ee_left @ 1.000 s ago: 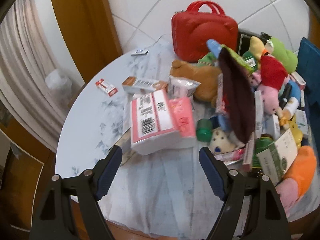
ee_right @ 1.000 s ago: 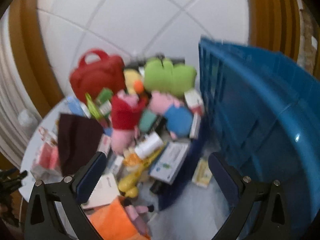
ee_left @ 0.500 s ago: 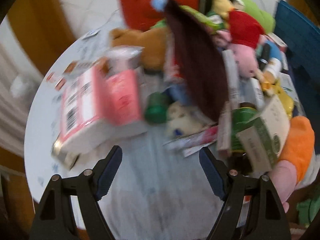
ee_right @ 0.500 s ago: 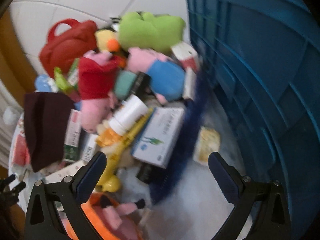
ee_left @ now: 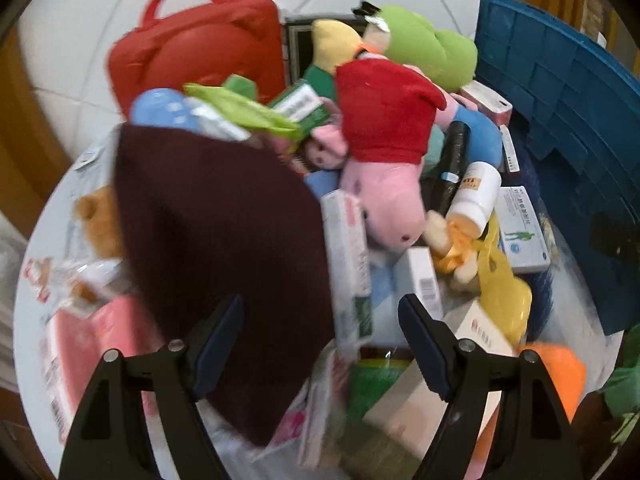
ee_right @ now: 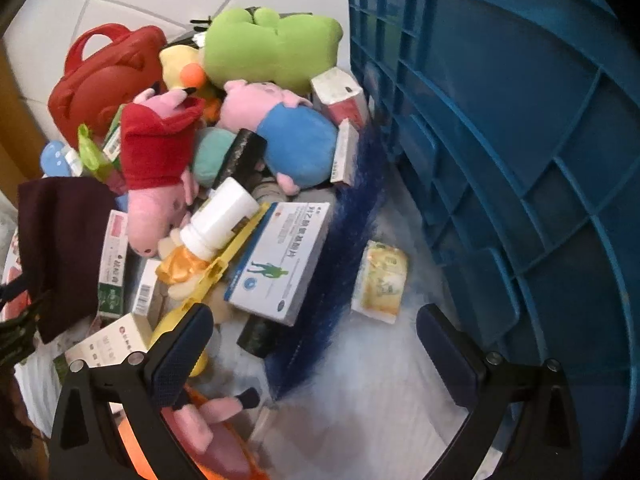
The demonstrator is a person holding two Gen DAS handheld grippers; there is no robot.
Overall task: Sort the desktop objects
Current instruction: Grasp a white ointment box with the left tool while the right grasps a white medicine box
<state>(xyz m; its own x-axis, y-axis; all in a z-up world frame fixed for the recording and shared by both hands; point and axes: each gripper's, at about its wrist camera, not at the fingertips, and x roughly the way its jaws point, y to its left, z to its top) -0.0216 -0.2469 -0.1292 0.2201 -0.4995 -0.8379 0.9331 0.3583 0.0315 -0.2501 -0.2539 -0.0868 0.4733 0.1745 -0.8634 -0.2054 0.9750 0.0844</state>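
A heap of toys and boxes covers the round table. A dark maroon cloth (ee_left: pixel 224 248) stands in the heap, right in front of my left gripper (ee_left: pixel 320 332), which is open with nothing pressed between its pads. A pink pig plush in a red dress (ee_left: pixel 384 160) lies behind it. My right gripper (ee_right: pixel 312 340) is open above bare tabletop, with a blue-and-white medicine box (ee_right: pixel 280 260) and a small yellow packet (ee_right: pixel 380 280) just beyond its fingertips. A white bottle (ee_right: pixel 220 216) rests on a yellow toy (ee_right: pixel 224 264).
A big blue crate (ee_right: pixel 500 160) fills the right side, close to my right gripper. A red case (ee_left: pixel 200 52) and green plush (ee_right: pixel 272 48) sit at the back against the tiled wall. A pink tissue pack (ee_left: pixel 92 344) lies left; an orange plush (ee_left: pixel 560 372) lies near the front edge.
The left gripper has swung right across the table, from the pink tissue pack to the maroon cloth and the pile. The right gripper sank toward the tabletop beside the crate, then stayed.
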